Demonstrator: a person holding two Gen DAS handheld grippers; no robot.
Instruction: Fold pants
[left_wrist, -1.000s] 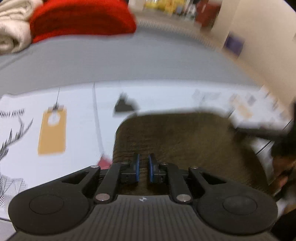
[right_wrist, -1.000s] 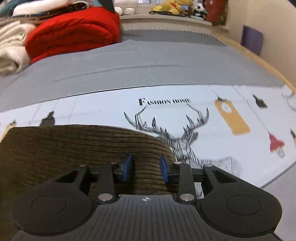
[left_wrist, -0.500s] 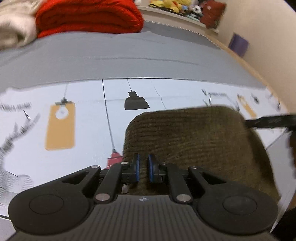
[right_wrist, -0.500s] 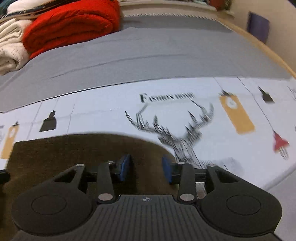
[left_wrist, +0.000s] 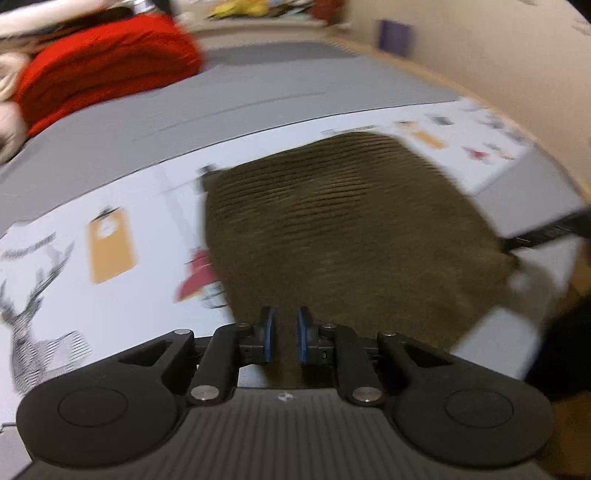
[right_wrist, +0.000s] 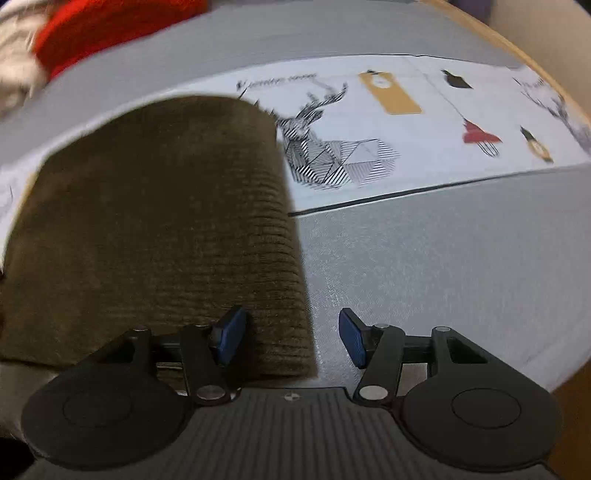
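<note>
Fingers (left_wrist: 266, 334) of L gripper (left_wrist: 283, 334): blue pads nearly together, narrow slot between them, brown corduroy fabric running into that slot; grip on the near edge of the pants (left_wrist: 347, 236). Fingers (right_wrist: 231, 334) of R gripper (right_wrist: 291, 334): pads well apart, jaws have just been opening; the pants' R edge lies between them, neither pad pressing on it, the R pad over bare grey sheet (right_wrist: 443, 266).

Pants (olive-brown ribbed corduroy): folded into a broad rectangular bundle, lying flat on the bed just ahead of both grippers. L wrist view: bundle fills centre-right; a blurred dark bar, prob. part of the other gripper, at its R corner. R wrist view: bundle fills the left half, its straight R edge running from the fingers away toward the far side.

Under the far part of the pants: white printed cloth (right_wrist: 424, 122) w/ geometric deer head (right_wrist: 325, 147), yellow tag motifs, red and black lamp motifs, a line of lettering (unreadable, blurred). Cloth lies across the grey sheet, which continues beyond it.

Far L: folded red blanket (left_wrist: 103, 70), pale bundle beside it. Far end: shelf w/ blurred yellow items; beige wall at R.
</note>
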